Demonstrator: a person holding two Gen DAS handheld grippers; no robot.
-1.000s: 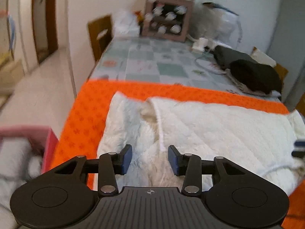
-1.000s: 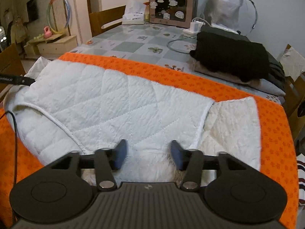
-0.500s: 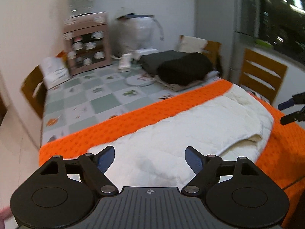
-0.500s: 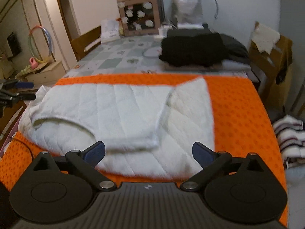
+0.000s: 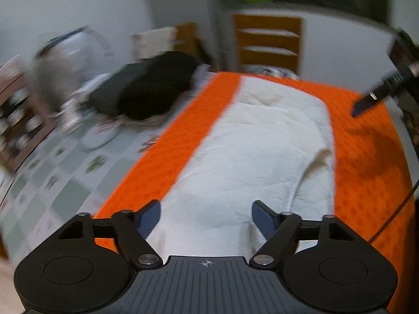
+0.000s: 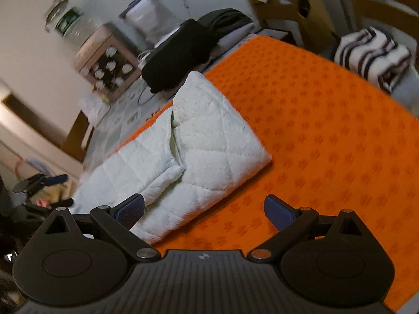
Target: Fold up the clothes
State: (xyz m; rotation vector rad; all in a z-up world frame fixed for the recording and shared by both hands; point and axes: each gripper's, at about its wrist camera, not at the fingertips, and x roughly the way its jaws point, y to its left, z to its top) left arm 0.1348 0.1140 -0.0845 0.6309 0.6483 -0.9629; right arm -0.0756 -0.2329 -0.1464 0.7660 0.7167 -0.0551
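The white quilted garment (image 6: 188, 154) now lies folded into a long strip on the orange mat (image 6: 327, 136) over the bench. Both grippers have let go: the left gripper (image 5: 206, 218) is narrowing on nothing, the right gripper (image 6: 204, 210) gapes wide, empty, ready for another fold.

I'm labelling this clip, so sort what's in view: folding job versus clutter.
Job:
- white quilted garment, folded on the orange mat
- left gripper, closing over it
- right gripper, open

Clutter:
- black folded clothes
- striped garment
- brown windowed box
- wooden chair
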